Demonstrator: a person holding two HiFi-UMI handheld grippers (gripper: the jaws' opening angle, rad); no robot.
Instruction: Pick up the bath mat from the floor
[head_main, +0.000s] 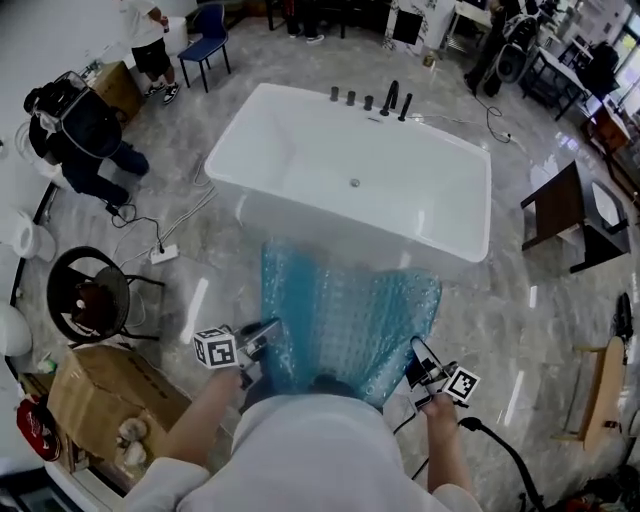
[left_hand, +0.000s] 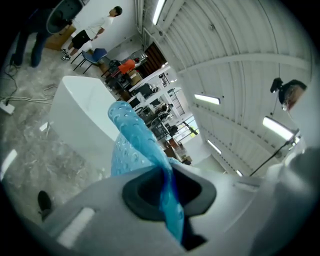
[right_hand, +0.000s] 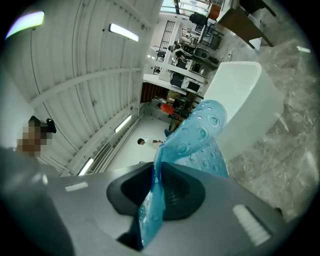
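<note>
Linking left gripper (head_main: 268, 332), right gripper (head_main: 418, 354) (jaws clamped): bath mat (head_main: 345, 310)

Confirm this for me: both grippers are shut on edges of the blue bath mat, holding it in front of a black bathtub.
One thing is wrong: the bathtub is white, not black, as the head view shows. The rest stands: the left gripper and the right gripper are each shut on an edge of the blue bath mat, holding it in front of the tub.
</note>
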